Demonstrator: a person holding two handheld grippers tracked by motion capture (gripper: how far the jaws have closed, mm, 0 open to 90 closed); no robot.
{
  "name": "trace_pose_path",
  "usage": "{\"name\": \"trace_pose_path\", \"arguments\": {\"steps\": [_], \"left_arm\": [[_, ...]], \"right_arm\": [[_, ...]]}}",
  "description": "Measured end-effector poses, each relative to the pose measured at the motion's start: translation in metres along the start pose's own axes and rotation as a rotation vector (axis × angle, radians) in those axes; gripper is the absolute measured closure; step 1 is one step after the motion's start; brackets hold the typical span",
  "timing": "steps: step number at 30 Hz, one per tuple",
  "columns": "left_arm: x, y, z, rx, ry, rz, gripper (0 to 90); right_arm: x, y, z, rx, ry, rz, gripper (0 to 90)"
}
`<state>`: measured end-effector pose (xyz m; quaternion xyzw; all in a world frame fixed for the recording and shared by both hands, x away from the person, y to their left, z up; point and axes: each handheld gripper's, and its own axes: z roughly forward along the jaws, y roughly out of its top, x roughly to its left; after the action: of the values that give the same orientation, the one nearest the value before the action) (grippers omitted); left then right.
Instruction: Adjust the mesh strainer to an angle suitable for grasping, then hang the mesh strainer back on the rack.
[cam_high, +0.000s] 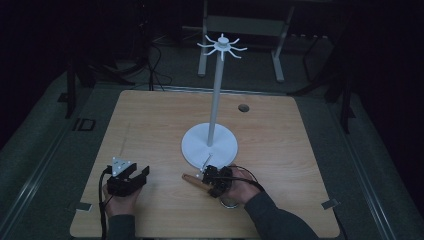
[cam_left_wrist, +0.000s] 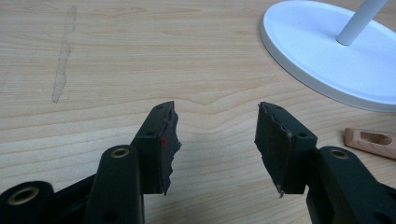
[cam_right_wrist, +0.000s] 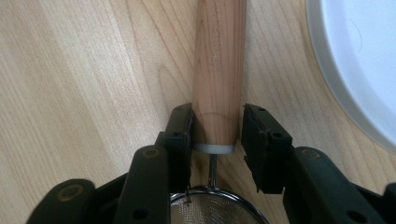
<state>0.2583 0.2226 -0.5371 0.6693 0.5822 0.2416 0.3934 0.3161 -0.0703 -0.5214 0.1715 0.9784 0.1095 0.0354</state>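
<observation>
Right gripper view: tongs (cam_right_wrist: 217, 128) straddle strainer handle (cam_right_wrist: 219, 70).

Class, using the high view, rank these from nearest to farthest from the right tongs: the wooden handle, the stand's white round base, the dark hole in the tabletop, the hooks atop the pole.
1. Wooden handle: between the right tongs, at the table's near edge.
2. White round base: just beyond, mid-table.
3. Dark hole: far side, slightly right.
4. Hooks: highest, at the pole's top.

Wood-handled mesh strainer (cam_right_wrist: 218, 93) flat on table, just beside white stand base (cam_right_wrist: 359, 70).
</observation>
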Motion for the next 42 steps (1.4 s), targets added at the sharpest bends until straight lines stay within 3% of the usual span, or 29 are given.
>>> {"name": "trace_pose_path", "arguments": {"steps": [6, 17, 27, 34, 42], "left_arm": [[0.000, 0.000, 0.001, 0.000, 0.002, -0.002, 48.4], [0.001, 0.001, 0.001, 0.000, 0.005, -0.002, 48.5], [0.001, 0.001, 0.001, -0.005, 0.005, -0.006, 48.7], [0.001, 0.001, 0.001, -0.006, 0.005, -0.005, 48.7], [0.001, 0.001, 0.001, -0.004, 0.006, -0.004, 48.8]], "right_arm": [[0.000, 0.000, 0.000, -0.012, 0.000, -0.012, 69.2], [-0.004, -0.004, -0.012, -0.106, -0.025, 0.038, 69.3], [-0.009, -0.007, -0.026, -0.229, -0.073, 0.091, 69.3], [-0.016, -0.014, -0.036, -0.342, -0.079, 0.160, 69.3], [-0.022, -0.023, -0.047, -0.465, -0.128, 0.246, 69.4]]}}
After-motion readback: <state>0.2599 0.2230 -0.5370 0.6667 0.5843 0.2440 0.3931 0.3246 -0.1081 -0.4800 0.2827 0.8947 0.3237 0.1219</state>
